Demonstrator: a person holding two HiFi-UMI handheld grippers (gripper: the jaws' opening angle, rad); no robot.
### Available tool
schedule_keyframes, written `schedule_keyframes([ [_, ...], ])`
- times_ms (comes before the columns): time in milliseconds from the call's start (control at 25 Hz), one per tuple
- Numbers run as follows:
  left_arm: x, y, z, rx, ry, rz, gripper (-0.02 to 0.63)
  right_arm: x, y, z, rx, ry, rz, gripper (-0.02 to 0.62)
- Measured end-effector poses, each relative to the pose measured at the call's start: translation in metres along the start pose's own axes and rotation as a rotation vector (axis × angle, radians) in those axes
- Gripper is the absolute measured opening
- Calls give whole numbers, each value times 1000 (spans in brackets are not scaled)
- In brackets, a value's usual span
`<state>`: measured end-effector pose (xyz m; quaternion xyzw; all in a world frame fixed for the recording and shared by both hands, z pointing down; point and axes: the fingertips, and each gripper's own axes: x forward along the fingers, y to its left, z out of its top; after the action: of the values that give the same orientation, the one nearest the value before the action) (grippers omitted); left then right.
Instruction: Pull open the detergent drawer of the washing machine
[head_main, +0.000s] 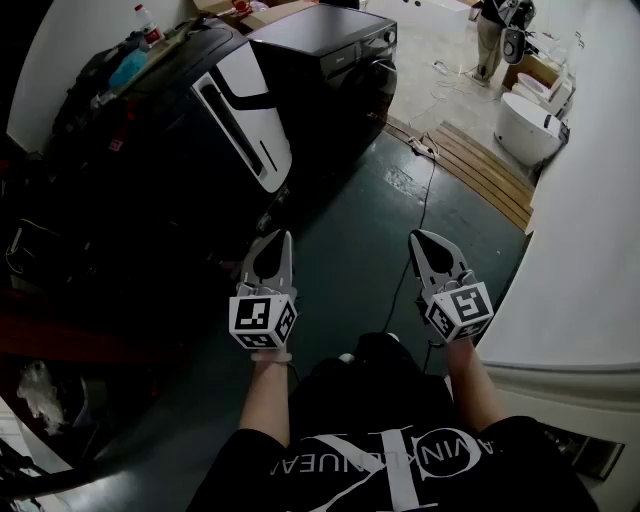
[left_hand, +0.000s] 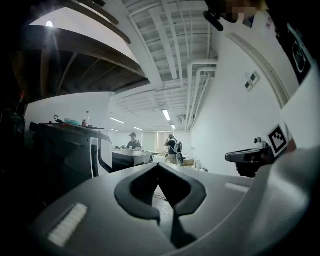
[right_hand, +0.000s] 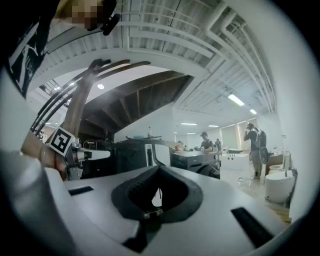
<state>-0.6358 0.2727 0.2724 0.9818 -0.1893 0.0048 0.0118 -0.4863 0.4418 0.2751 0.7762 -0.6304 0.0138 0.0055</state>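
The dark green floor (head_main: 360, 230) fills the middle of the head view, bounded on the right by a curved white wall (head_main: 590, 260). On the left stands a big black cabinet-like appliance with a white front panel (head_main: 245, 110). Just beyond it, farther off, is the dark grey front-loading washing machine (head_main: 335, 60), its round door facing the open floor. Its detergent drawer is too dark and small to pick out on the front, and the machine is well apart from both grippers. At the far right, pale wooden slats (head_main: 490, 170) lie on the floor beside a white rounded tub (head_main: 525, 125), with a standing person (head_main: 492, 35) farther still. A thin black cable (head_main: 424, 205) runs over the floor from a white power strip (head_main: 425, 145) toward the near side. Nearest, side by side and level, the person holds the left gripper (head_main: 281, 240) and the right gripper (head_main: 418, 240), each pointing away over bare floor. In the left gripper view the jaws are pressed together at the tips with nothing between them. The right gripper view shows the same, tips meeting and empty. On top of the black appliance stands a small clear bottle with a red label (head_main: 146, 24).
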Motion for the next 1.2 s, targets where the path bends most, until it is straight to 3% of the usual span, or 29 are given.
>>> schedule_keyframes([
  [560,-11,7,-9,-5,15,-3,9,8,18,-2,6,-1,9,11],
  [760,-7,11,-9,-59,-4,-4,101,10,23,-4,9,11,11,11],
  [1200,37,5,-13,-35,22,-35,106,29,-9,-12,23,15,0,12],
])
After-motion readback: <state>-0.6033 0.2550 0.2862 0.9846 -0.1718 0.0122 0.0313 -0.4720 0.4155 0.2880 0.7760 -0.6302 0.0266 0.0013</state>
